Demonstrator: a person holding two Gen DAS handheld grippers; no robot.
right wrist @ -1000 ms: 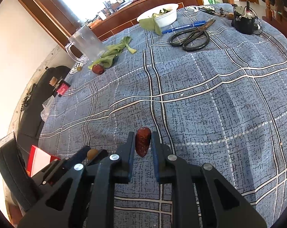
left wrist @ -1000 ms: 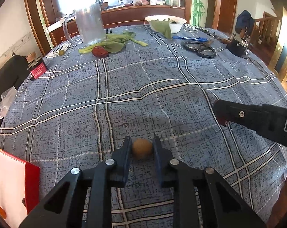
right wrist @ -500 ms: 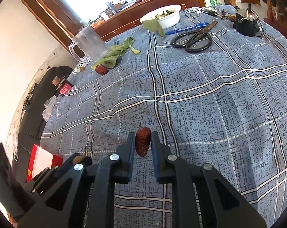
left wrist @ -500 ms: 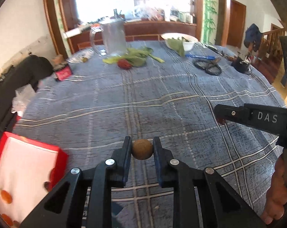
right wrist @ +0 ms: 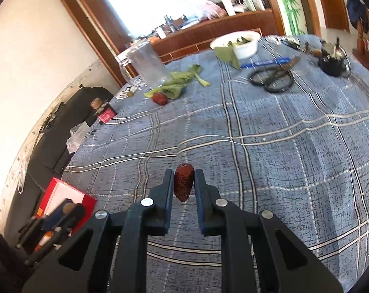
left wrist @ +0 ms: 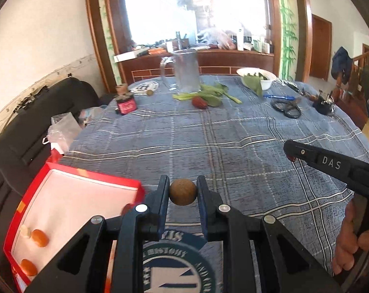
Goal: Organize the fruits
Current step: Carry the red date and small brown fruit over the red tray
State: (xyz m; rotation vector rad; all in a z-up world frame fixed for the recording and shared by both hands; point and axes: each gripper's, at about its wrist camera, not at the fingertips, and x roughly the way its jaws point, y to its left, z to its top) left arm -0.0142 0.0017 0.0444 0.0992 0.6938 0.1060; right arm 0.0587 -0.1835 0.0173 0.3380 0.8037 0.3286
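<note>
My left gripper is shut on a round brown fruit and holds it above the table's near left edge, just right of a red box with a white lining and small orange fruits inside. My right gripper is shut on a dark red date above the blue plaid tablecloth. The right gripper also shows in the left wrist view. The red box shows at lower left of the right wrist view. Another red date lies far off by green leaves.
At the far side stand a glass mug, green leaves, a white bowl, black scissors, a blue pen and a small red-labelled bottle. A round printed coaster lies under my left gripper. A black sofa is left.
My left gripper has lifted the brown fruit and swung left, so the red box came into view beside it. My right gripper still holds the date and rose slightly.
</note>
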